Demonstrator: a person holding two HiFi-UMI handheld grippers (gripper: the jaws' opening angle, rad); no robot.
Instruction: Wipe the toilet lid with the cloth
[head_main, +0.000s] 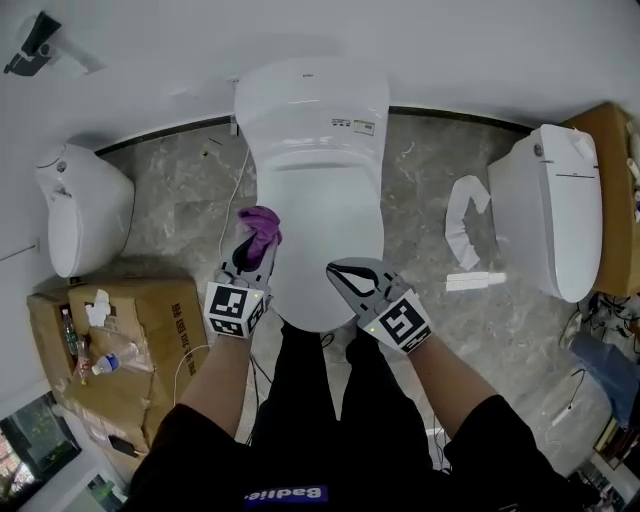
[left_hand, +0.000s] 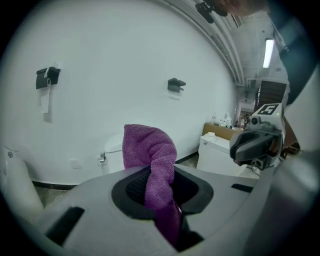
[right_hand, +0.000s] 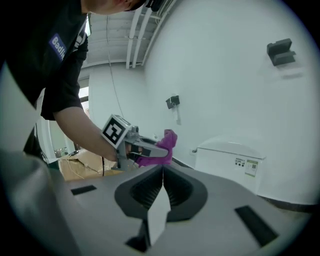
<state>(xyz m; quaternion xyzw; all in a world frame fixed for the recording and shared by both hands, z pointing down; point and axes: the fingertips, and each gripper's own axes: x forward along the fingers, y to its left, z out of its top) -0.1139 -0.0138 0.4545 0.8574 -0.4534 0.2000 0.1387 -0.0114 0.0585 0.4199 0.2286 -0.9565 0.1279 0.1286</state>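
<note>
Purple terry cloth (head_main: 260, 228) is clamped between the jaws of the left gripper (head_main: 256, 252), its bunched end sticking up past them. It sits over the left edge of the closed white toilet lid (head_main: 322, 215); contact not discernible. Right gripper (head_main: 342, 271) is pinched closed on nothing, near the lid's front right. Brown cardboard box (head_main: 140, 330) stands on the floor to the left.
</note>
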